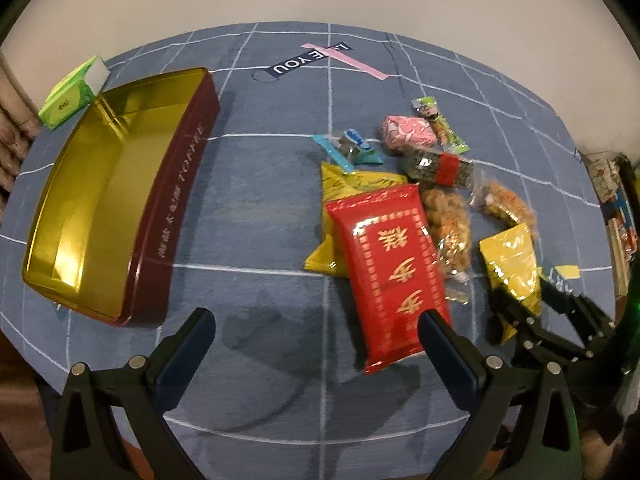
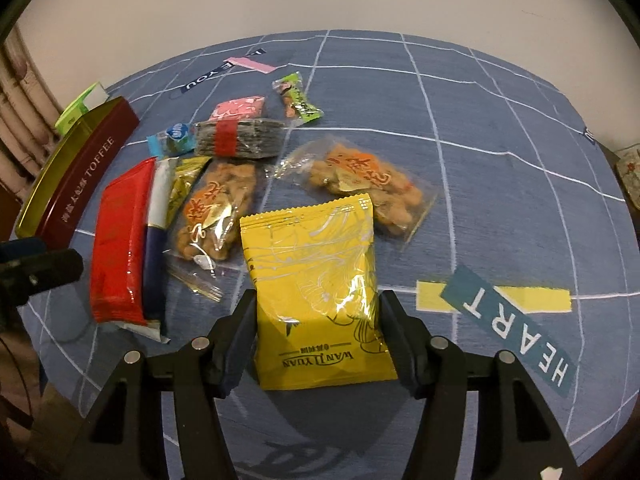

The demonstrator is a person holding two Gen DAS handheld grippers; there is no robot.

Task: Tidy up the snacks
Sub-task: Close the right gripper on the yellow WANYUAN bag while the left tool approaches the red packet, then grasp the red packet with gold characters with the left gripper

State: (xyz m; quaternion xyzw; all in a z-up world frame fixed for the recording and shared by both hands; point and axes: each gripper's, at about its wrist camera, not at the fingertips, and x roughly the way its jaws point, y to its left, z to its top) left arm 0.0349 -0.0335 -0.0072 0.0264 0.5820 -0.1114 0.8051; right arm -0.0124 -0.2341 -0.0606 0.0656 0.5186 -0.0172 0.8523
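Observation:
An open maroon toffee tin (image 1: 120,200) with a gold inside lies at the left; its edge shows in the right wrist view (image 2: 80,168). A heap of snack packets lies mid-table. My left gripper (image 1: 316,324) is open and empty, its right finger beside the near end of a red packet (image 1: 388,272). My right gripper (image 2: 316,308) has its fingers on both sides of a yellow Wanjiyuan packet (image 2: 316,292); it also shows in the left wrist view (image 1: 516,268). The red packet (image 2: 120,240) lies left of it.
Two clear bags of fried snacks (image 2: 212,208) (image 2: 368,188), a dark seaweed bundle with a red band (image 2: 240,138), a pink packet (image 2: 240,108), a green packet (image 2: 298,98) and a blue candy (image 2: 174,138) lie on the blue grid cloth (image 2: 500,200). A green box (image 1: 72,92) sits behind the tin.

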